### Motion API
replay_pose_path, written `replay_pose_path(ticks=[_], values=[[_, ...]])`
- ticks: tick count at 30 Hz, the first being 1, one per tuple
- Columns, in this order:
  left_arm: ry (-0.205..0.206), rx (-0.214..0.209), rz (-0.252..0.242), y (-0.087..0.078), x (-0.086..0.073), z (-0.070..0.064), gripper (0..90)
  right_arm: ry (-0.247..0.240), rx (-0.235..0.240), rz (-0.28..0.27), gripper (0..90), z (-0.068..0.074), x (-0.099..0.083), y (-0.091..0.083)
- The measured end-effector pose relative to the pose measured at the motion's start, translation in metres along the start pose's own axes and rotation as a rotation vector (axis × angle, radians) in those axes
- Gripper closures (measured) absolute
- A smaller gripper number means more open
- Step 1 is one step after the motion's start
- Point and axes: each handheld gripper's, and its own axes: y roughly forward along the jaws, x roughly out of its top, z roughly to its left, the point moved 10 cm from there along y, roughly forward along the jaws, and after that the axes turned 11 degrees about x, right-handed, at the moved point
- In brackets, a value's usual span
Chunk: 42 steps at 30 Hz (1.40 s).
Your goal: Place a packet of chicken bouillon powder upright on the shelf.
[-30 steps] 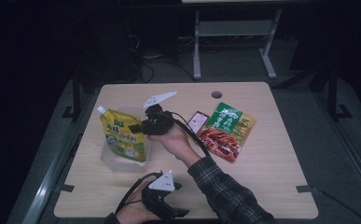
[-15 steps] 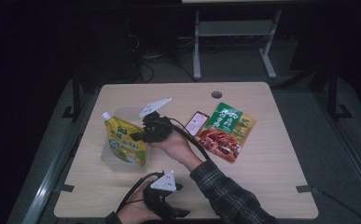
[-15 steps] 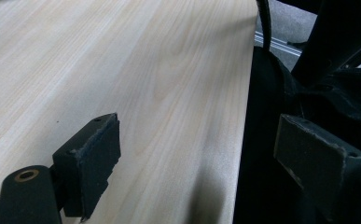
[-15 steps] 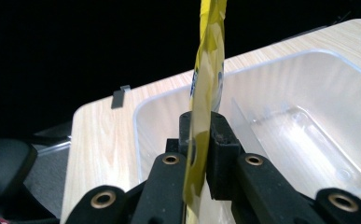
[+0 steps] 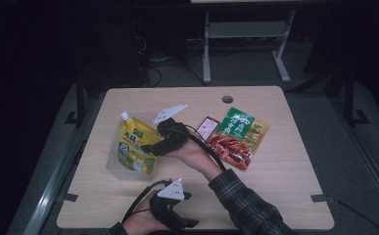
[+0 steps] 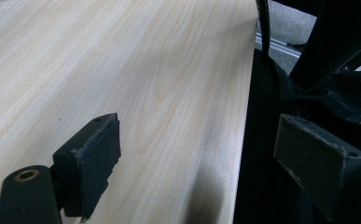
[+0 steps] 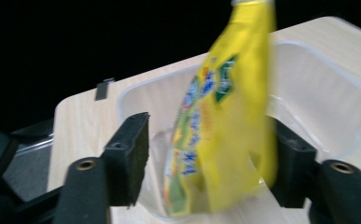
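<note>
The yellow pouch sits in a clear plastic tub at the left of the bench, its white cap toward the far side. In the high view the right gripper reaches across from the person's right hand to the pouch's right edge, and the black body of the tool hides exactly where the jaws meet it. The right gripper view is blurred by motion: there the pouch stands between the two black jaws, its top cut off by the upper edge and its print too smeared to read. The jaws stand parted; the pouch lies against the right pad while a gap shows at the left one, so nothing is clamped. The tub's pale walls rise around the pouch. The left gripper rests at the near edge of the bench, held by the left hand, which is partly cut off by the bottom of the frame. In the left gripper view its jaws are spread wide with nothing between them, one over bare wood, the other past the bench edge against something dark that is hard to make out. To the right lie a green and red snack packet and, touching its left edge, a small dark red packet, partly behind the gripper's cable.
</note>
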Motion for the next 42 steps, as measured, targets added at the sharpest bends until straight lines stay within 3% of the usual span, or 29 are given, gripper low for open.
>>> replay_pose_path(ticks=[6, 15, 21, 25, 34, 39, 42], values=[[0.001, 0.004, 0.002, -0.001, -0.001, 0.000, 14.1, 0.027, -0.032, -0.024, 33.3, -0.012, -0.004, -0.014], [-0.011, 0.005, 0.006, -0.001, -0.001, 0.002, 14.1, 0.023, -0.053, -0.064, 27.9, -0.008, -0.022, -0.050], [-0.022, 0.013, -0.005, -0.003, -0.002, 0.002, 14.1, 0.008, -0.106, -0.060, 25.0, -0.006, -0.067, -0.086], [-0.023, 0.026, -0.017, -0.005, -0.002, 0.004, 14.1, 0.046, -0.122, -0.074, 23.5, -0.006, -0.096, -0.107], [-0.039, 0.041, -0.013, -0.005, -0.001, 0.009, 14.1, 0.133, -0.191, -0.007, 22.6, -0.014, -0.171, -0.144], [-0.031, 0.052, -0.004, -0.004, -0.002, 0.012, 14.1, 0.165, -0.225, 0.008, 22.5, -0.013, -0.192, -0.156], [-0.049, 0.061, -0.012, -0.003, 0.000, 0.014, 14.1, 0.199, -0.243, 0.007, 22.5, -0.012, -0.208, -0.163]])
